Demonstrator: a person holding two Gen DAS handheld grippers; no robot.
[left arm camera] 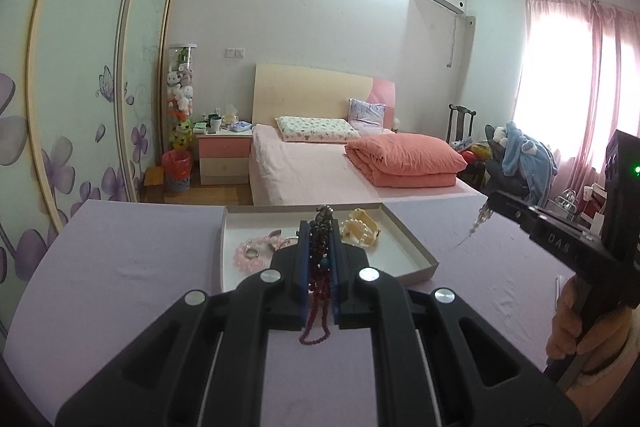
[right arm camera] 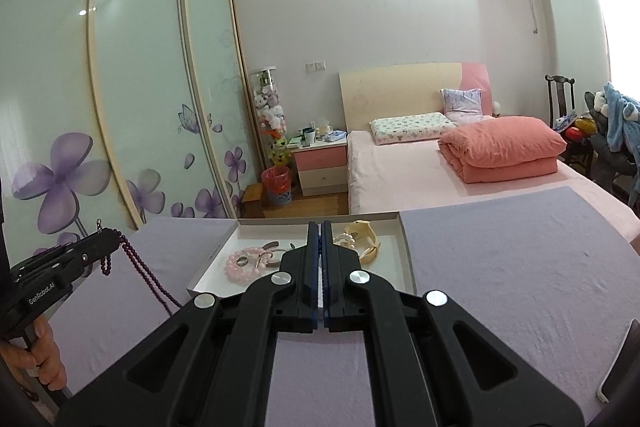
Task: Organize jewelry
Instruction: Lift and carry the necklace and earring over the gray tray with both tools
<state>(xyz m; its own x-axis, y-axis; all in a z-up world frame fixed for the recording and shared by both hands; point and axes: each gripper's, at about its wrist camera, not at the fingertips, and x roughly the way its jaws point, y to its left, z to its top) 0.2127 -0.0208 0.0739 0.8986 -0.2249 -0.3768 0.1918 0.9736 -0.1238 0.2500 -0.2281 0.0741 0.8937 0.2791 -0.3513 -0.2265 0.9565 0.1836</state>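
Here our left gripper (left arm camera: pixel 320 227) jaws pinch a dark beaded necklace (left arm camera: pixel 319 291); the right gripper (right arm camera: pixel 320 231) jaws clamp a pale chain (left arm camera: pixel 476 225). Beyond, at twelve o'clock, the tray (right arm camera: pixel 406 247) sits on the lilac bench (right arm camera: pixel 520 267), the bed (right arm camera: pixel 400 171) behind.

The left gripper (left arm camera: pixel 320 227) hides the middle of the white tray (left arm camera: pixel 416 247) behind it. The dark bead necklace (left arm camera: pixel 320 267) is half buried between its fingers. The right gripper's (right arm camera: pixel 320 227) pinched item there stays indiscernible.
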